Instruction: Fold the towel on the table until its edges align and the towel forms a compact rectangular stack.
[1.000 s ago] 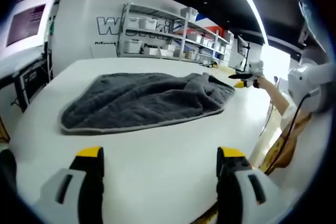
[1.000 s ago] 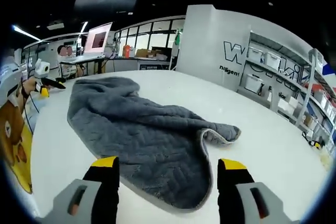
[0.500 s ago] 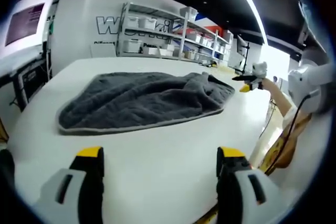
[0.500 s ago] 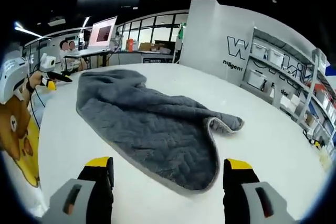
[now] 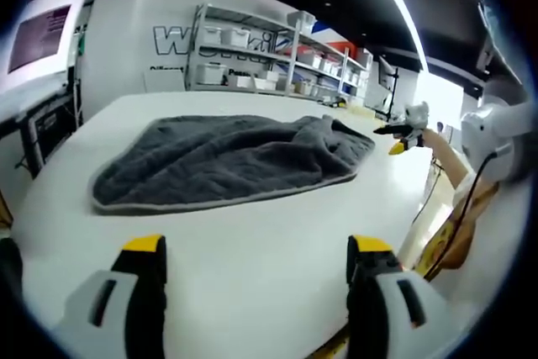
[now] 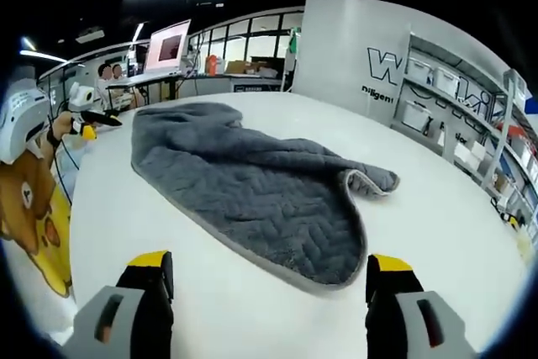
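In the left gripper view, the left gripper (image 5: 256, 250) hangs over bare white table (image 5: 252, 233) with its yellow-tipped jaws spread wide and nothing between them. Well ahead of it the grey towel (image 5: 227, 157) lies loosely spread on the tabletop, one long pale-trimmed edge running toward the camera side and a bunched, turned-over hump at its right end. Past that end the right gripper (image 5: 402, 130) comes in from the right, held in a hand above the table edge, clear of the towel; it is too small here to judge its jaws. Behind the table stand a wall with large lettering and metal shelves (image 5: 269, 60) stacked with bins, and a screen (image 5: 38, 35) sits at far left. The right gripper view looks along the towel (image 6: 252, 191) from its other end: here the quilted zigzag stitching is plain, and one corner (image 6: 370, 181) is flipped over to show its pale border. The right gripper (image 6: 267, 271) has its jaws released and apart, empty, above the table (image 6: 454, 233), just short of the towel's near edge. At far left the left gripper (image 6: 88, 118) shows small, beside a yellow cartoon-bear garment (image 6: 34, 216). Desks with a monitor (image 6: 168, 46) lie beyond.
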